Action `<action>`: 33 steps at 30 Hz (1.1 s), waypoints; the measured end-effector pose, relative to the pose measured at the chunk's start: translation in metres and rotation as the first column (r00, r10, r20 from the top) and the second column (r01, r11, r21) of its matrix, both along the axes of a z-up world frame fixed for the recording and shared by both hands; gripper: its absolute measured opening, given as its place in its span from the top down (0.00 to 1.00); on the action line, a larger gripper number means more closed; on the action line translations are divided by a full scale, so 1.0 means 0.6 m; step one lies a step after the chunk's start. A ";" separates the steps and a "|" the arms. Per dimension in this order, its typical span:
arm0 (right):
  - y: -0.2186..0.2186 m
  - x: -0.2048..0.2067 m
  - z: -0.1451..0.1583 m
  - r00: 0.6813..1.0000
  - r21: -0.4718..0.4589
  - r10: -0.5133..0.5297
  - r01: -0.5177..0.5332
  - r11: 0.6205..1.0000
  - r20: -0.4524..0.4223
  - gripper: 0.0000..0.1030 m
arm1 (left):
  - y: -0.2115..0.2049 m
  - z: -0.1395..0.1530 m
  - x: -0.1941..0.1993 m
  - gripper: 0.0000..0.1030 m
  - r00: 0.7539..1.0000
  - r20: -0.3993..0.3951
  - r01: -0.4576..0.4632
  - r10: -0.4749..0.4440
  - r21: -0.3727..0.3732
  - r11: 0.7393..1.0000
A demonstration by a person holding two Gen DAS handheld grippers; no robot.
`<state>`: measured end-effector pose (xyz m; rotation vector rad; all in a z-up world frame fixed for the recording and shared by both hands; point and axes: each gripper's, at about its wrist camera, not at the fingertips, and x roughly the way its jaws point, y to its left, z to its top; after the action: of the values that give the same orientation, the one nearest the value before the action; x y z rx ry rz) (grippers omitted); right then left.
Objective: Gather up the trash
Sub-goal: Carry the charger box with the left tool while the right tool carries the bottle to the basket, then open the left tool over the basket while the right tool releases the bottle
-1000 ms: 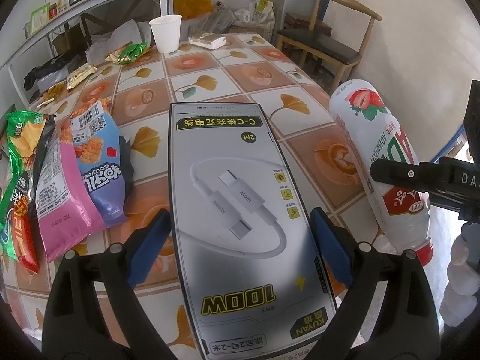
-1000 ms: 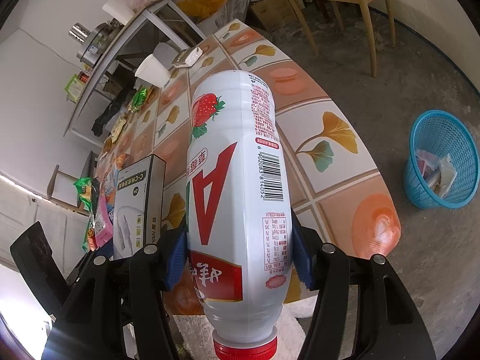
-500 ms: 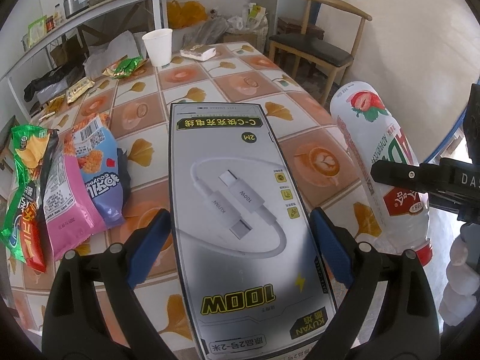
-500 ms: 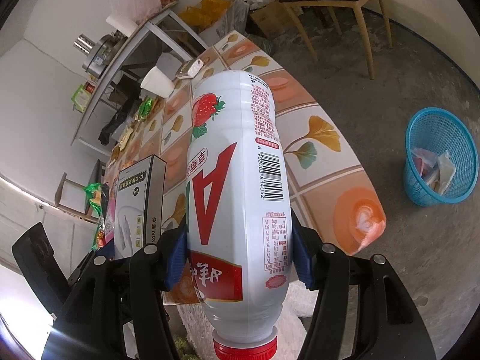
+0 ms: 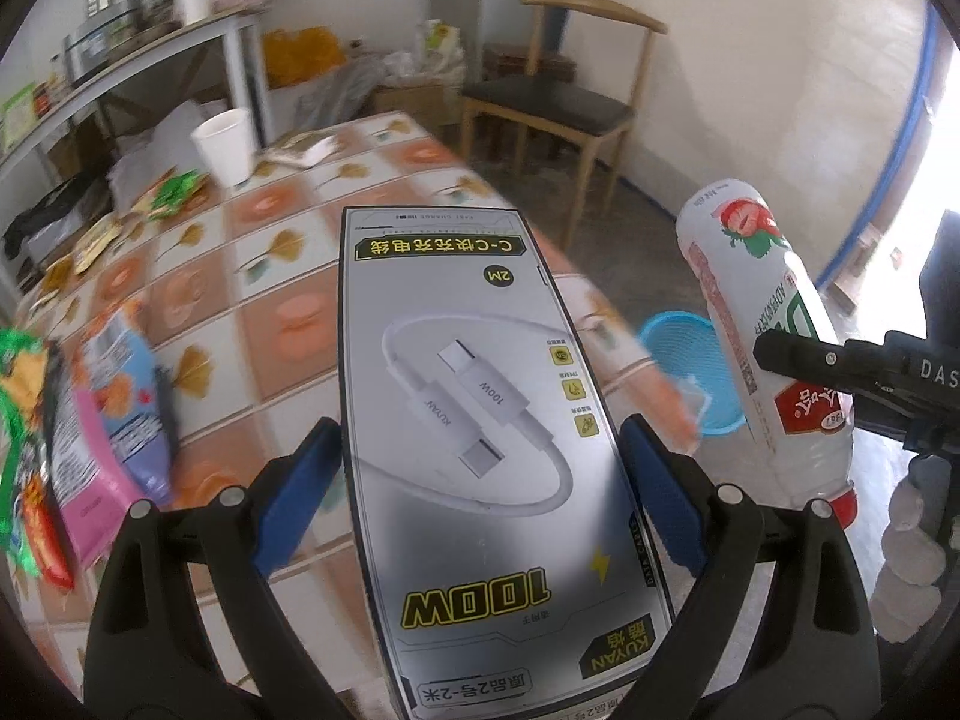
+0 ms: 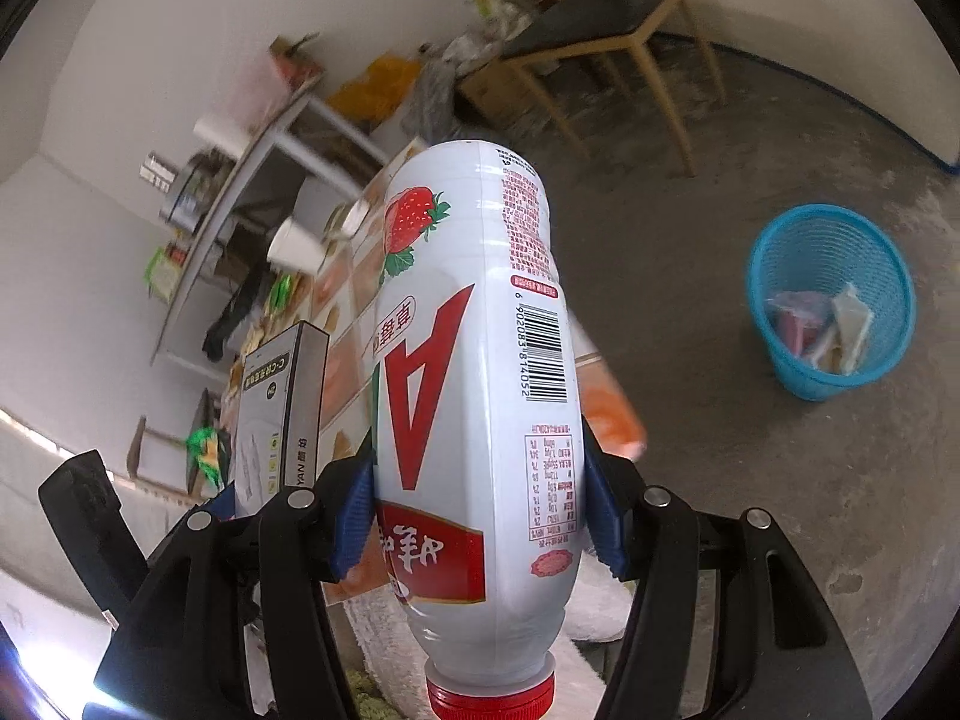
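Beyond the table (image 5: 288, 276), right, stands the basket (image 6: 831, 306); your left gripper (image 5: 480, 474) clamps a box (image 5: 474, 420), your right gripper (image 6: 480, 504) a bottle (image 6: 474, 360).

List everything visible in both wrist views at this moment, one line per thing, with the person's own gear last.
cable box: 1, grey with yellow lettering, clamped in the left tongs above the table edge
drink bottle: 1, white with a strawberry and red cap, clamped in the right tongs, cap toward the camera
bin: 1, blue mesh, on the floor past the table, some wrappers inside
table: 1, orange and white leaf-pattern tiles
paper cup: 1, white, far end of table
snack bags: several, pink, blue, green, red, left table edge
small wrappers: a few, green and yellowish, near the cup
chair: 1, wood with dark seat, by the wall
shelf: 1, white-framed, behind the table
left tongs: black, blue pads
right tongs: black, blue pads
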<state>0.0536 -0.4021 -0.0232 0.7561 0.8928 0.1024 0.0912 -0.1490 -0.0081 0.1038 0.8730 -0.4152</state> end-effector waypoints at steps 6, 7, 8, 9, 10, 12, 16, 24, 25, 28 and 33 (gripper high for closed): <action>-0.098 -0.062 -0.003 0.987 0.023 -0.158 0.157 0.987 0.008 0.44 | -0.082 0.019 0.008 0.13 0.992 -0.004 0.129 -0.130 -0.030 0.991; -0.117 -0.075 -0.006 0.982 0.027 -0.187 0.187 0.982 0.005 0.44 | -0.101 0.021 0.011 0.13 0.988 -0.007 0.156 -0.156 -0.036 0.987; -0.136 -0.087 -0.011 0.976 0.032 -0.217 0.217 0.976 0.001 0.44 | -0.116 0.022 0.013 0.13 0.984 -0.011 0.176 -0.177 -0.039 0.984; -0.148 -0.094 -0.014 0.972 0.035 -0.235 0.235 0.971 -0.002 0.44 | -0.130 0.023 0.015 0.13 0.980 -0.016 0.197 -0.197 -0.044 0.979; -0.166 -0.108 -0.021 0.964 0.041 -0.266 0.266 0.963 -0.010 0.44 | -0.151 0.022 0.019 0.13 0.974 -0.026 0.223 -0.224 -0.052 0.973; -0.199 -0.131 -0.036 0.947 0.057 -0.320 0.321 0.945 -0.026 0.44 | -0.182 0.017 0.027 0.13 0.965 -0.047 0.257 -0.260 -0.062 0.965; -0.246 -0.154 -0.067 0.922 0.088 -0.382 0.386 0.918 -0.061 0.44 | -0.258 -0.009 0.049 0.13 0.939 -0.111 0.318 -0.325 -0.072 0.945; -0.313 -0.131 -0.150 0.895 0.170 -0.419 0.442 0.881 -0.153 0.44 | -0.406 -0.076 0.102 0.13 0.891 -0.239 0.377 -0.385 -0.082 0.923; -0.320 -0.124 -0.158 0.894 0.176 -0.418 0.442 0.879 -0.160 0.44 | -0.421 -0.083 0.109 0.13 0.886 -0.250 0.382 -0.390 -0.083 0.920; -0.359 -0.085 -0.195 0.879 0.192 -0.438 0.470 0.861 -0.187 0.43 | -0.487 -0.104 0.136 0.13 0.862 -0.285 0.406 -0.418 -0.104 0.908; -0.450 -0.004 -0.294 0.843 0.173 -0.494 0.530 0.830 -0.214 0.25 | -0.581 -0.156 0.193 0.13 0.836 -0.372 0.383 -0.404 -0.131 0.914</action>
<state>0.0512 -0.6719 -0.1994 1.2132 0.8076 -0.3489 0.2068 -0.4977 -0.1017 0.1575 1.2429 -0.8688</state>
